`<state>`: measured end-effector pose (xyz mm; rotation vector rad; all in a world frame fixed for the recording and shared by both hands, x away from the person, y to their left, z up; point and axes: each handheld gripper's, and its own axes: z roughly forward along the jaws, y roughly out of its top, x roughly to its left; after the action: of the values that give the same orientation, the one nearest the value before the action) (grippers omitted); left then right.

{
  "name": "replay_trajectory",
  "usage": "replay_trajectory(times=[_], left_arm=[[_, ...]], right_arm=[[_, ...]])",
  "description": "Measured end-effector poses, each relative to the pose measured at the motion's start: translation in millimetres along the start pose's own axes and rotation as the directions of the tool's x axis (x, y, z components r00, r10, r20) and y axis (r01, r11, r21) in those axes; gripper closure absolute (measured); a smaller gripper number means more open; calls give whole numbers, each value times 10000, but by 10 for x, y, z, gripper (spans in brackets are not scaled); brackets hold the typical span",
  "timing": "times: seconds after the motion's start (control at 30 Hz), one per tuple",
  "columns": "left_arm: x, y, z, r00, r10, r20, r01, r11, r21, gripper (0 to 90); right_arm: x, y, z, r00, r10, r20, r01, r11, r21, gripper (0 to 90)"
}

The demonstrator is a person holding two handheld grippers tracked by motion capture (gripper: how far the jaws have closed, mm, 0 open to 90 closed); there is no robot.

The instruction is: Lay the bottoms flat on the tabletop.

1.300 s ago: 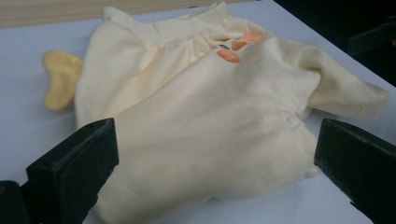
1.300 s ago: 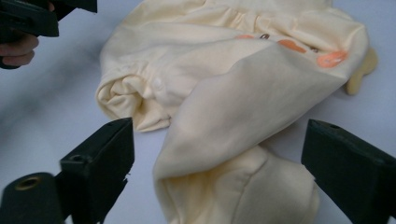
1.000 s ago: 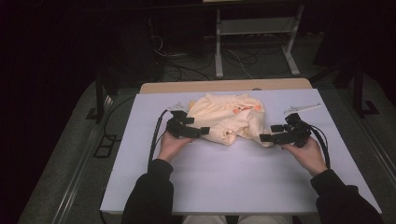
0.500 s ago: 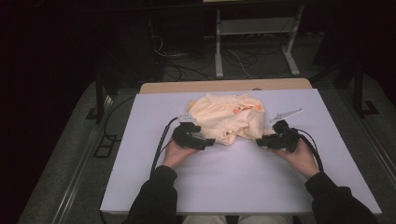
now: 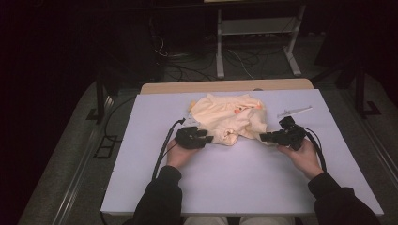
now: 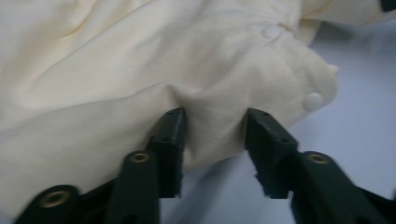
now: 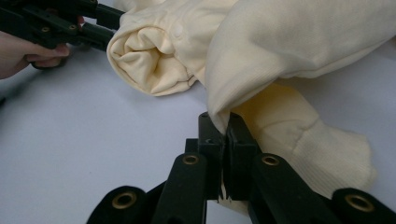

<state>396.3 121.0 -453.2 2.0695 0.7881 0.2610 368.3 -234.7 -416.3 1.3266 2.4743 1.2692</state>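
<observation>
**Mia:** Where is the yellow garment [image 5: 230, 119]?

**Sam:** It lies bunched up on the pale table [image 5: 244, 183], on the far half, right between the two grippers. The near half of the table is bare.

**Mia:** What is the left gripper [image 5: 206, 138] doing?

**Sam:** Its jaws have just been closing, and cloth is between them. In the left gripper view the left gripper [image 6: 212, 123] has a fold of the yellow garment [image 6: 140, 60] pushed up into the gap — both fingers [image 6: 170, 140] touch the cloth, one on each side of the bump. There is a gap between the fingers, partly open, and the fold fills it. Two small white snaps [image 6: 314, 100] sit on the cloth just past the fingers, off to one side.

**Mia:** And the right gripper [image 5: 264, 138]?

**Sam:** Its jaws have just been closing too. In the right gripper view the right gripper [image 7: 225, 126] is squeezed tight on a thin edge of the yellow garment [image 7: 299, 42]. The fingers [image 7: 210, 140] almost meet, with only the cloth pinched between them. The cloth goes up and away from the fingertips.

**Mia:** Anything else near the fingers?

**Sam:** A ribbed cuff [image 7: 327, 149] lies on the table just beside the right fingers — and farther off, the other hand [image 7: 28, 51] holds its gripper at the rolled end of the cloth.
</observation>
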Motion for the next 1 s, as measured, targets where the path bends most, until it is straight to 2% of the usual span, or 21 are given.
replay_trajectory(times=[0.1,0.17,0.23,0.33,0.5,0.67,0.83,1.0], left_arm=[[33,-12,30,10000,34,-89,-32,9997,261,751],[50,-10,43,10000,-35,40,33,9993,365,838],[68,8,30,9996,-225,156,217,9987,460,873],[78,50,-11,9994,-289,203,276,9979,588,881],[76,159,-124,9999,44,118,-51,9980,632,884],[114,306,-276,9999,116,-26,-116,9996,266,885],[164,484,-371,9992,335,-229,-332,9993,141,885],[185,709,-425,9978,556,-369,-556,9985,23,885]], right_arm=[[-8,-4,11,9999,95,-77,-95,9999,54,859],[-11,-4,13,9998,167,-97,-167,9998,66,859],[-17,-3,9,9998,172,-108,-171,9998,47,859],[-28,-1,-8,9994,313,-172,-313,9995,12,859],[-2,42,-75,9987,385,-320,-390,9991,-159,863],[81,119,-118,9974,248,-677,-273,9989,-370,865],[127,196,-110,9949,90,-1005,-141,9986,-506,865],[98,260,-184,9887,273,-1476,-409,9951,-897,865]])
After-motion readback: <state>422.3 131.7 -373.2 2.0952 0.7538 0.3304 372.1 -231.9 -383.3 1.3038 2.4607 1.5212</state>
